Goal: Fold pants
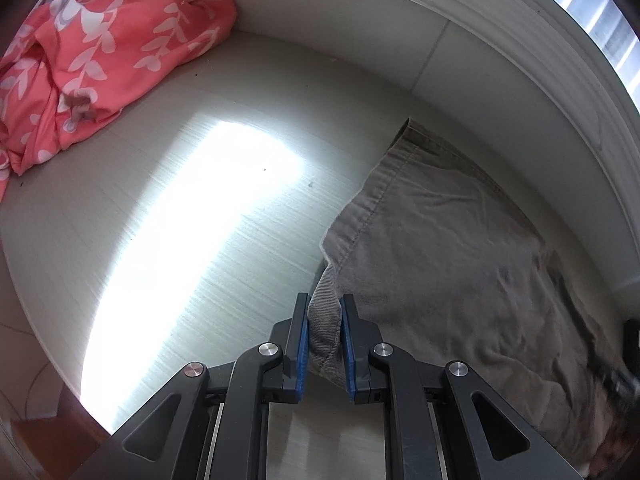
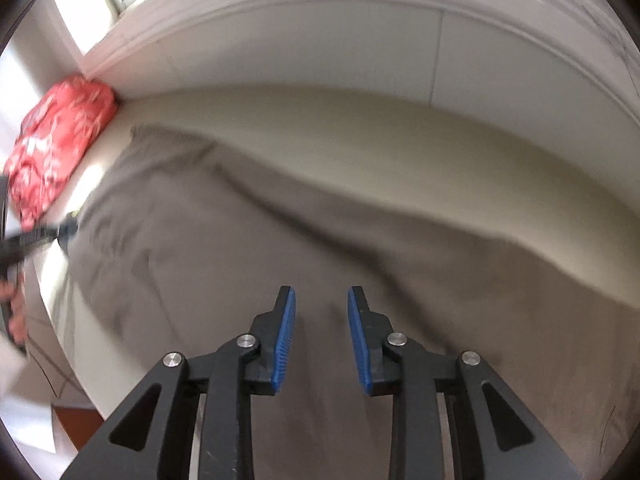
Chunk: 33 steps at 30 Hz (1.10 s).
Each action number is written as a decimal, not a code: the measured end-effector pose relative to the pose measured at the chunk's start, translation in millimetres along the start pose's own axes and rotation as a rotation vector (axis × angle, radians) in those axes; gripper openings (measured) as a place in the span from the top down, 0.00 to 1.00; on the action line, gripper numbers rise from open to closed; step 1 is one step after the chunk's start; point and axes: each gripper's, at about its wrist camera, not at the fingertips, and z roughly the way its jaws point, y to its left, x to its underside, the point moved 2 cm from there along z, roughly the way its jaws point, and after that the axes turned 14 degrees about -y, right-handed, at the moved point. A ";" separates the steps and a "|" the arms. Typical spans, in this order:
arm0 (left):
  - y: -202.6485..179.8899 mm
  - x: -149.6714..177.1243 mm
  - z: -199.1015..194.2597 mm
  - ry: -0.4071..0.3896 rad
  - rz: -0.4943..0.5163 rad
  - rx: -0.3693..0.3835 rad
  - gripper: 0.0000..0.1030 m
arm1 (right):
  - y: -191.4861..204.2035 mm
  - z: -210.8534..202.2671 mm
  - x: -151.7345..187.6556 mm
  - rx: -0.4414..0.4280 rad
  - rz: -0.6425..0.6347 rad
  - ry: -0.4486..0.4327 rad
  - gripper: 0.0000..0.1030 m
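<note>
Grey-brown pants (image 1: 440,260) lie spread on a pale table (image 1: 160,240), with a stitched hem edge toward the middle. My left gripper (image 1: 325,300) is shut on a bunched corner of that hem, and the fabric fills the gap between its blue pads. In the right wrist view the pants (image 2: 240,260) stretch across the table, blurred. My right gripper (image 2: 322,292) hangs over them with its jaws apart and nothing pinched. The left gripper (image 2: 66,232) shows as a dark blur at the pants' left edge.
A crumpled coral cloth with a white leaf print (image 1: 100,60) sits in the far left corner, red in the right wrist view (image 2: 60,140). A white wall panel (image 1: 360,20) runs behind the table. The table's front edge curves at lower left, above the floor (image 1: 32,420).
</note>
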 end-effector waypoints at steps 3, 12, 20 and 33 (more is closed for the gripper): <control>-6.6 -6.2 -6.3 -0.012 -0.011 -0.004 0.86 | 11.8 -11.5 9.9 0.003 -0.031 0.008 0.78; -1.9 -7.8 -54.0 -0.067 -0.163 0.029 0.26 | 48.5 -35.2 10.9 -0.060 -0.231 -0.024 0.50; -3.5 20.9 -56.7 -0.012 -0.280 0.086 0.26 | 80.6 -23.2 17.1 -0.015 -0.213 -0.028 0.50; -14.9 23.4 -24.2 0.035 -0.357 0.082 0.36 | -34.7 -82.3 31.9 0.253 0.077 -0.085 0.50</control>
